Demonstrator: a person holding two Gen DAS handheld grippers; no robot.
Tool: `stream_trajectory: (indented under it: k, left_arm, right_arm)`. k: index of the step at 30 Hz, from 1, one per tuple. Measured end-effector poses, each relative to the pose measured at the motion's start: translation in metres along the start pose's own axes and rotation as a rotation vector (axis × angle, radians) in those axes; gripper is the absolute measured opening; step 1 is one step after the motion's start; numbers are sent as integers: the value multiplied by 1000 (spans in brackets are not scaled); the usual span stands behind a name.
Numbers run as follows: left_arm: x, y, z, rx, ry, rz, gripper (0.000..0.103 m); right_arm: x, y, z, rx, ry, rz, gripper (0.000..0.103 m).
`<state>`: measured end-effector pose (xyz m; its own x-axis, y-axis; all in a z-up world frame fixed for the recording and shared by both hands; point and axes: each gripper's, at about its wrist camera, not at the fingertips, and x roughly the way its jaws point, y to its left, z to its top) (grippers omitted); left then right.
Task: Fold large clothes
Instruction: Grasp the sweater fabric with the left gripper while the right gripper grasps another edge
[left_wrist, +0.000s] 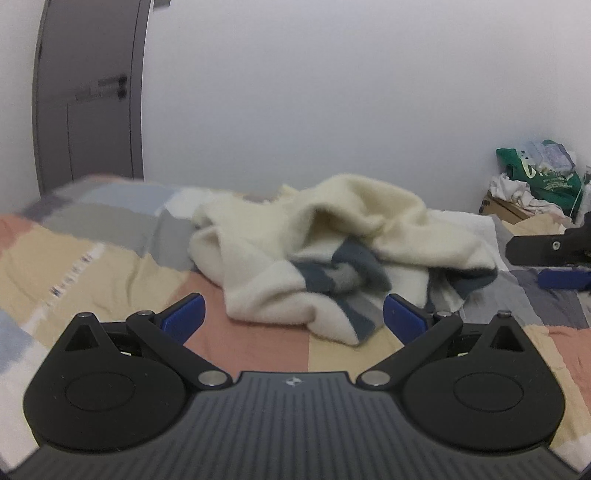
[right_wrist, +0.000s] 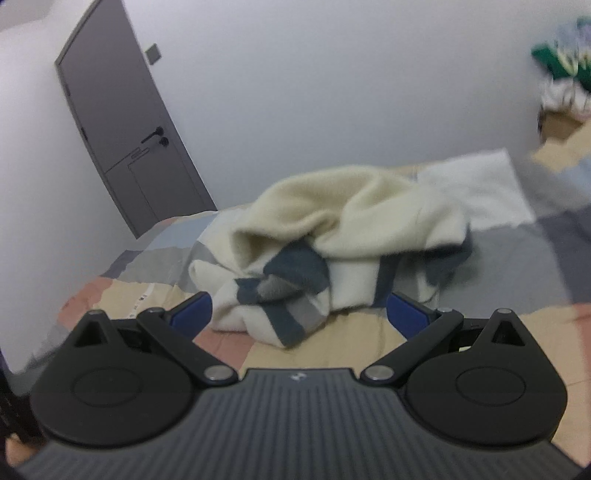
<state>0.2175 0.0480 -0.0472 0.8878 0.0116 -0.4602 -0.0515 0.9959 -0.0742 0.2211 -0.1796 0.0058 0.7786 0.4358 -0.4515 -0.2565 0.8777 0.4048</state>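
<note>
Left gripper (left_wrist: 293, 314) jaws apart, empty | right gripper (right_wrist: 299, 312) jaws apart, empty | cream-and-navy sweater (left_wrist: 332, 243) crumpled on patchwork bedspread (left_wrist: 92, 258), straight ahead, near hem just beyond both fingertips | neither arm clearly nearer.

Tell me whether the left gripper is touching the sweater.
Apart. In the left wrist view the left gripper is open, with bare bedspread visible between its blue fingers and the crumpled sweater ahead.
</note>
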Motion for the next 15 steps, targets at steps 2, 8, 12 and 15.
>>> stream_trajectory:
  k: [2,8,12,15]
  left_arm:
    - [20,7,0,-35,25,-21,103]
    - [81,23,-6,-133,64,-81,103]
    - [117,28,-12,-186,69,-138,101]
    - [145,33,-13,-238,88,-155,96]
  right_arm:
    - [20,-13,2,69,20,15,99]
    - [80,-50,6,228,60,-3,92]
    - [111,-72,11,301,29,-33,84]
    - [133,-91,15,377,-2,-28,84]
